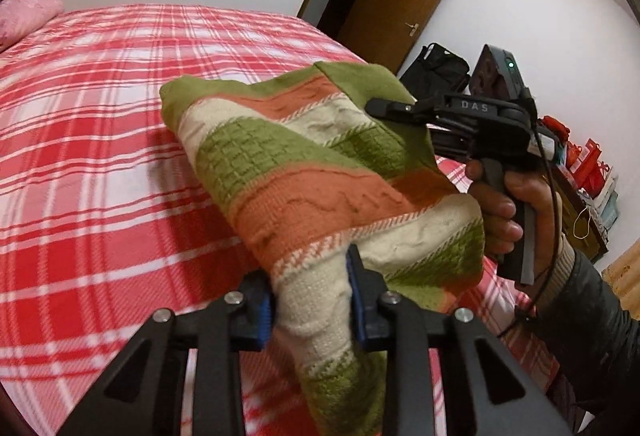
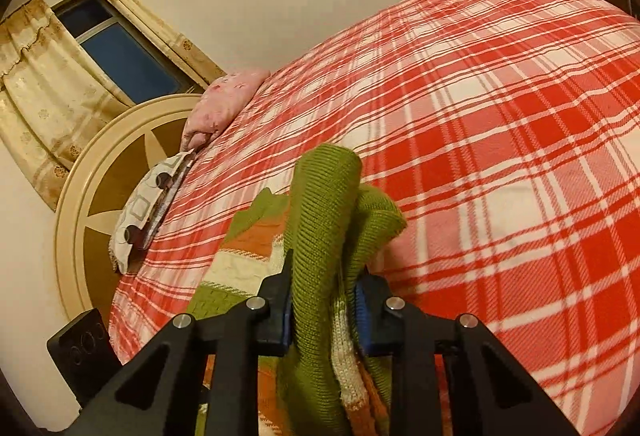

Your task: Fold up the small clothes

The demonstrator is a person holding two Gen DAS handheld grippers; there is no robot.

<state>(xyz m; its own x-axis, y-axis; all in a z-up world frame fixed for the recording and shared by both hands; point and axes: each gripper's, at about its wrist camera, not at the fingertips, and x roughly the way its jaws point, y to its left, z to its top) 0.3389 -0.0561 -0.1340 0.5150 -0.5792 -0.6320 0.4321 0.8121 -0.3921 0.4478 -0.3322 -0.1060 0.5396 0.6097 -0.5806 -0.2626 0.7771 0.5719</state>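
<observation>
Knit sweater (image 1: 304,172) between both tongs, apparently.

Your right gripper (image 2: 324,300) clamps a bunched fold of the green, orange and cream striped knitted garment (image 2: 324,220); blue pads press it from both sides. The knit rises past the fingertips and hangs over the red-and-white plaid bedspread (image 2: 500,140). At the bed's far left end: a pink floral pillow (image 2: 224,104), a round cream-and-brown headboard (image 2: 100,188), beige patterned curtains (image 2: 36,96).
</observation>
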